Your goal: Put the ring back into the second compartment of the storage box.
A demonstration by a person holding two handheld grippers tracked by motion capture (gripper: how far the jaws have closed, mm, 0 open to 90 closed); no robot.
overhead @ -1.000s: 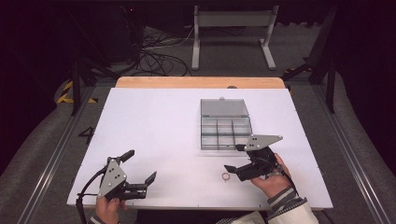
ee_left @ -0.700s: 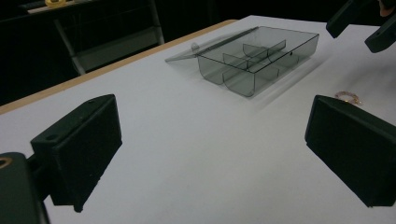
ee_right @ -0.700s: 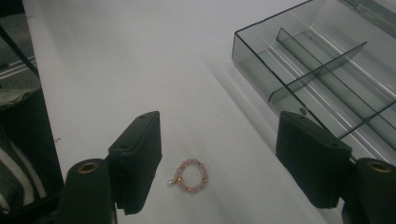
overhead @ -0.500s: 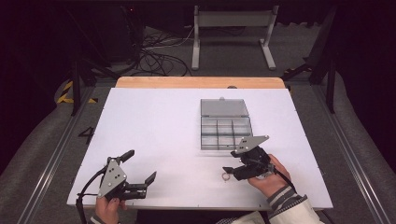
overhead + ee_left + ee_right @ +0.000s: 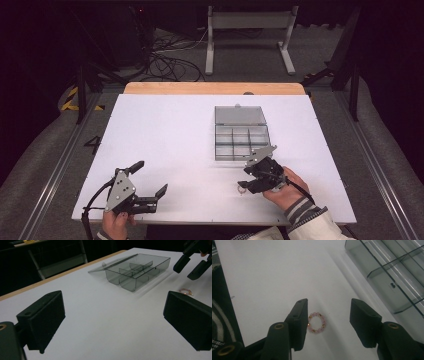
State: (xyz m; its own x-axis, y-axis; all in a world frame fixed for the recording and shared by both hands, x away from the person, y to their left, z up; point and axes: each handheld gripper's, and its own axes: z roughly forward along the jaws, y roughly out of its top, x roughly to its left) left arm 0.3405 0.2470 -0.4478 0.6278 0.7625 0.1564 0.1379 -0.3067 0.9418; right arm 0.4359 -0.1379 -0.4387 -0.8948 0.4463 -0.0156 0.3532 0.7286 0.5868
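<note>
A small ring of pink and gold beads lies flat on the white table. My right gripper is open and angled down over it, so the ring sits between the jaws, close against the left one. From above, the ring shows just left of the right gripper. My left gripper rests open near the table's front left, holding nothing. Past its wide-apart jaws I see the ring and the right gripper.
A clear grey compartment box stands just beyond the right gripper, its lid laid open behind it. Its compartments look empty. A person's sleeve enters at the front right. A wooden strip edges the far side.
The right gripper has moved left and dropped toward the table, bringing its open jaws around the bead ring. The left gripper has stayed still.
</note>
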